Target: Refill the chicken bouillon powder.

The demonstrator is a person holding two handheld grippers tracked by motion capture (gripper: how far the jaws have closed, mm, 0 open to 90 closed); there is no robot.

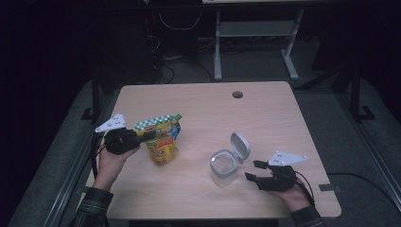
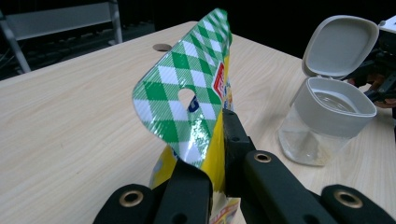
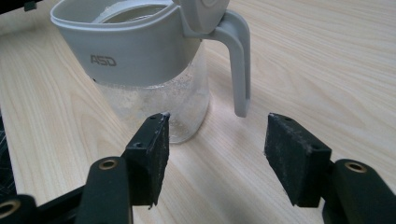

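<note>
Snack bag (image 1: 160, 137), yellow with green-checked top, sits upright at left of counter (image 1: 265, 118), clamped at its top edge by left tool (image 1: 142, 136); jaws pressed together on the foil. Clear jar (image 1: 223, 166) with grey collar and flip lid (image 1: 240, 144) standing open, well apart to the right of the bag. Right tool (image 1: 253, 170) just beside jar, near its handle (image 3: 238, 70), jaws apart, gripping nothing.

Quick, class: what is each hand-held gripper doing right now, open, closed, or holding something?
Left hand-held gripper: closed on the snack bag.
Right hand-held gripper: open, holding nothing, beside the clear jar.
</note>
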